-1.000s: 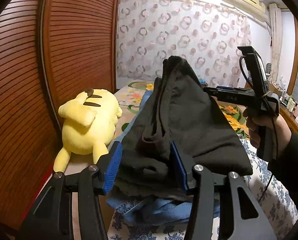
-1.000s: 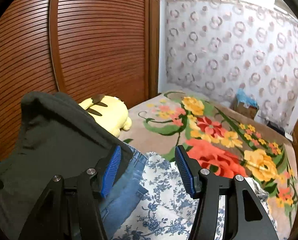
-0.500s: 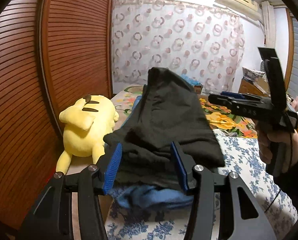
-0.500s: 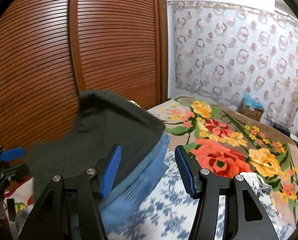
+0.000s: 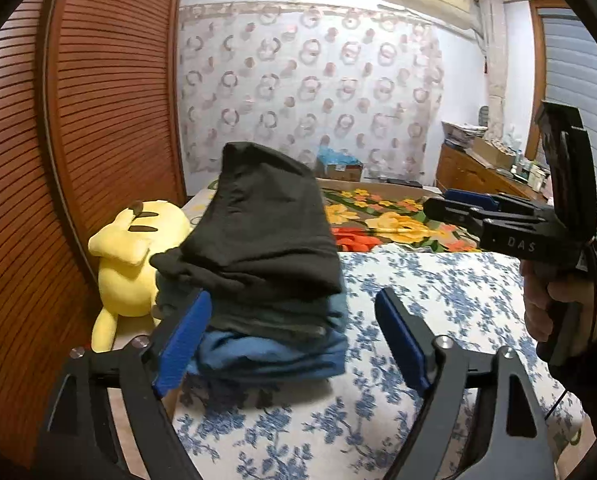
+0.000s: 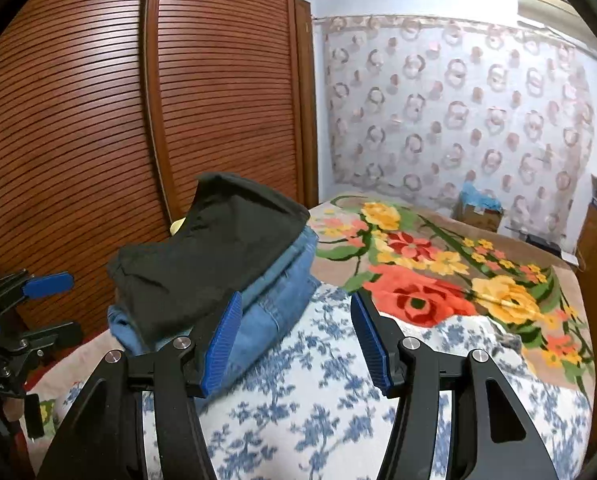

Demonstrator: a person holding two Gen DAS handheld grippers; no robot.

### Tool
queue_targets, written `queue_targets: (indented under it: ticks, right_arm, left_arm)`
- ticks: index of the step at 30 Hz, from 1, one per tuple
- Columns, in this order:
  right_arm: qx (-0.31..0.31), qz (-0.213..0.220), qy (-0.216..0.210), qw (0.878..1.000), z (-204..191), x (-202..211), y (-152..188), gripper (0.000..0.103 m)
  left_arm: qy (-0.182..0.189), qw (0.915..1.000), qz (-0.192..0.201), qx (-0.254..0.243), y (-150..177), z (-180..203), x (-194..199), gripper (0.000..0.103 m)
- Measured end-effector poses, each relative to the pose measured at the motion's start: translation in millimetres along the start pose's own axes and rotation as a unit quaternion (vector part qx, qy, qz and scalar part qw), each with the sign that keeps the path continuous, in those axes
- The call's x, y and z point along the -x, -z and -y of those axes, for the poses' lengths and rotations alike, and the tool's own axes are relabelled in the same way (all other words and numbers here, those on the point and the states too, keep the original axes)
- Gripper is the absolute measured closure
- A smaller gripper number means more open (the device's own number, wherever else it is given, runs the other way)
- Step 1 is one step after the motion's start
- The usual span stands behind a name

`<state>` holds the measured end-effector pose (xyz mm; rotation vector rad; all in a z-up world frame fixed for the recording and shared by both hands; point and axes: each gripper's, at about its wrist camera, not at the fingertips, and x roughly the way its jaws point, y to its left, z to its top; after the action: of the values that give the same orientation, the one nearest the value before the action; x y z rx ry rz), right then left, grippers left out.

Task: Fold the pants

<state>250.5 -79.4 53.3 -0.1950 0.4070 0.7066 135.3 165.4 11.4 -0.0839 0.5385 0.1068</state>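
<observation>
The folded black pants (image 5: 264,236) sit on the blue jeans (image 5: 274,350) on the bed (image 5: 438,292), the left hand-held gripper (image 5: 294,332) is opening with nothing pinched, the right hand-held gripper (image 6: 296,340) is half open and empty, so next probably comes another pair.

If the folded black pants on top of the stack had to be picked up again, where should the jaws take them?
Probably the thick folded edge of the black pants nearest the left gripper, approached from that near side: the layers bunch there above the jeans, while the far end peaks loosely.

folded black pants (image 5: 262,236), lying atop folded blue jeans (image 5: 274,354), far end peaked
</observation>
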Motion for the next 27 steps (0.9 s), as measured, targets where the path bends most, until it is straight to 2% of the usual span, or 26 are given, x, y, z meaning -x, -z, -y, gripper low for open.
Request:
queue_targets:
  ticks: [3,5,11,14,18,27]
  right_arm:
    - [-0.005,0.003,0.007,1.000,-6,17,11,0.044]
    - [-0.010,0.004,0.014,1.000,-8,30,18,0.044]
    - [-0.024,0.008,0.034,0.999,-14,63,35,0.043]
    - [-0.033,0.011,0.046,0.998,-20,81,44,0.039]
    - [-0.048,0.011,0.065,0.997,-29,107,61,0.033]
    - [-0.067,0.008,0.104,0.992,-48,151,84,0.032]
  left_arm:
    - [0.008,1.0000,-0.003,-0.004,1,5,4,0.016]
    - [0.007,0.9999,-0.004,-0.005,3,11,7,0.005]
    - [0.024,0.9995,0.007,-0.021,9,29,23,0.005]
    - [0.043,0.9987,0.009,-0.027,13,39,29,0.005]
    - [0.057,0.9977,0.002,-0.036,22,54,31,0.005]
    - [0.078,0.9965,-0.014,-0.027,41,78,32,0.005]
